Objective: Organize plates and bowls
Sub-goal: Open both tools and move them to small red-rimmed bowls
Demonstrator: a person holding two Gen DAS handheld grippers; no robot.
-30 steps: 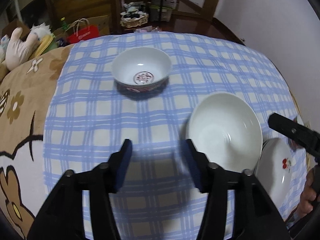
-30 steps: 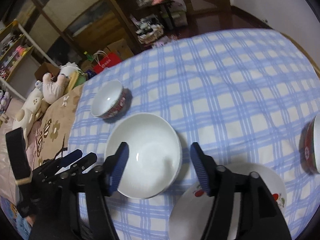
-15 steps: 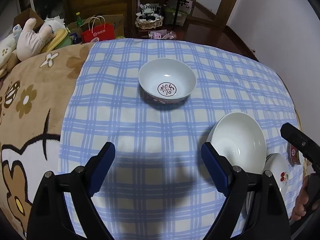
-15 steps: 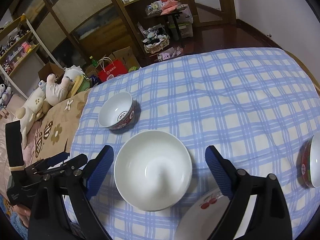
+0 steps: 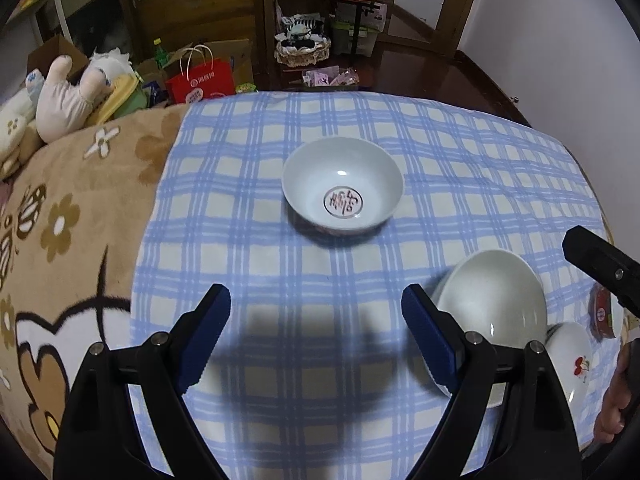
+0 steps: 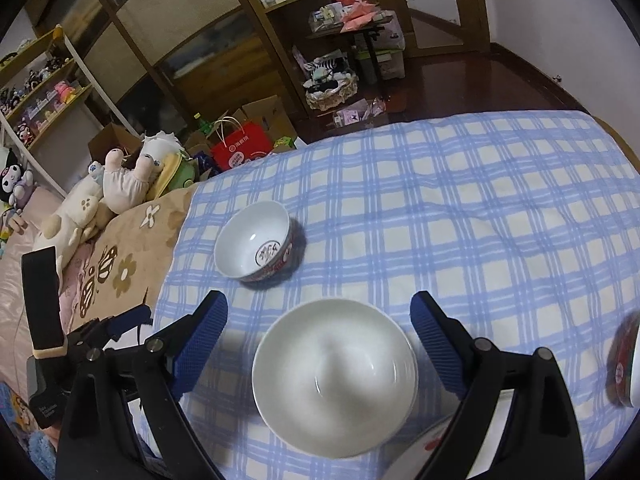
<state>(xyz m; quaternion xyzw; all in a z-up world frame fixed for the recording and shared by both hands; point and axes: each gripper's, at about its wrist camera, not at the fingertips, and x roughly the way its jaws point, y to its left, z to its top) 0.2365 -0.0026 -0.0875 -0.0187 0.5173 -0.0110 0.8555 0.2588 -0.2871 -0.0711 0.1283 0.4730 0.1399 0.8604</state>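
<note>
Both grippers have just widened over the blue-check cloth (image 5: 360,360), and the cameras now take in more of the room than a second ago: the person looks to be pulling back btwn steps, w/ nothing picked up yet. The plain white bowl (image 6: 334,376), the landmark here, sits on the cloth. The red-patterned bowl (image 5: 342,186) with a seal mark inside stands beyond it, well apart; a cherry-print plate (image 5: 572,360) lies just beside it on the near right (partly tucked under its rim, it seems). Another red-sided bowl (image 6: 622,364) shows at the far right edge, cropped. Left gripper (image 5: 316,340): fingers spread wide, empty, over bare cloth left of the white bowl. Right gripper (image 6: 320,340): fingers spread wide, straddling the white bowl w/o touching it. Likely next: nesting the bowls.
</note>
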